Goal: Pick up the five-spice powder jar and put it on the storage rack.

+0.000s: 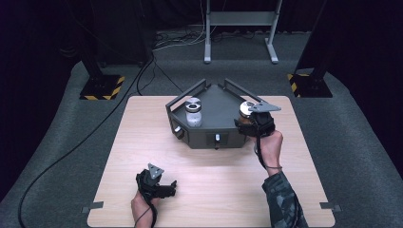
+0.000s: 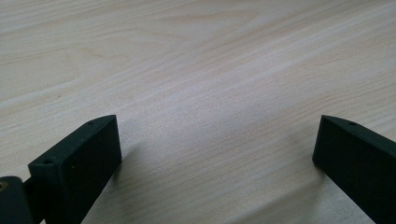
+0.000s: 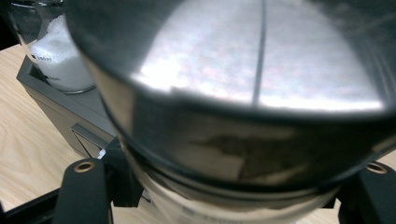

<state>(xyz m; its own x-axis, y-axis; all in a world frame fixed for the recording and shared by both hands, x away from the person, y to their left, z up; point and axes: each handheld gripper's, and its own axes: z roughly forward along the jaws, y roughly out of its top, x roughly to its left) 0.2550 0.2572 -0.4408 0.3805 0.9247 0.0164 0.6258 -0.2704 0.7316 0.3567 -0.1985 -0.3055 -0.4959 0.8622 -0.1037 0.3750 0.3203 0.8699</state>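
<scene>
A dark grey box-shaped tray (image 1: 219, 99) with handles stands at the back middle of the wooden table. On its left part stands a jar of white powder (image 1: 193, 112) with a silver lid, seen again in the right gripper view (image 3: 51, 51). My right gripper (image 1: 247, 119) is at the tray's right corner, shut on a second silver-lidded jar (image 1: 245, 108). That jar (image 3: 243, 93) looms close between the black jaws of the right gripper (image 3: 229, 191). My left gripper (image 1: 170, 187) rests low near the table's front edge. Its jaws (image 2: 217, 140) stand open over bare wood.
The light wooden table (image 1: 142, 142) sits on grey carpet. Two black stands with yellow-black striped bases (image 1: 102, 88) flank it at the back, a metal frame (image 1: 240, 28) stands behind, and cables run along the floor at the left.
</scene>
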